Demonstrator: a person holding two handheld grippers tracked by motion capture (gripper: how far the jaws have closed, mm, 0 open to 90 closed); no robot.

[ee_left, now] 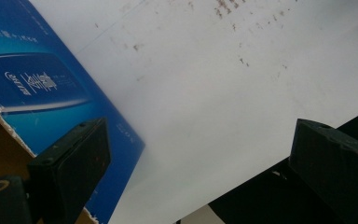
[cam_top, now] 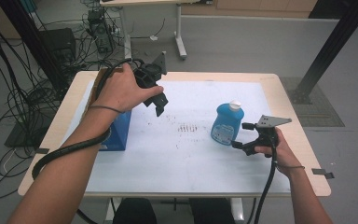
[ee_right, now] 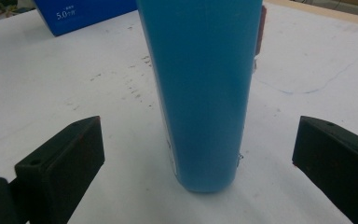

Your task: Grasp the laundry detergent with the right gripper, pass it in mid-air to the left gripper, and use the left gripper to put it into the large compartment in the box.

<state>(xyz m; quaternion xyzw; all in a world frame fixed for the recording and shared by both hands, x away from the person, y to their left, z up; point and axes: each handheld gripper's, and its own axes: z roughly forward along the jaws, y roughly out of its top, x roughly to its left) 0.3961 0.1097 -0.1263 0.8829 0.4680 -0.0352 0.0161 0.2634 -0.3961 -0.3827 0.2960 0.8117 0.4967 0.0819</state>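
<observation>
Your right tool (cam_top: 243, 141), jaws spread wide and empty, sits level with the upright blue bottle (cam_top: 226, 122) near the table's right edge, bottle dead ahead between the jaws, while your open left tool (cam_top: 154, 97) hangs far off by the blue box (cam_top: 119, 131).

The high view looks forward and down on the table (cam_top: 289, 93). The left gripper view looks steeply down, close beside the blue box (ee_left: 37, 79). The right gripper view sits low, close behind the blue bottle (ee_right: 205, 93), sharing that box farther off.
</observation>
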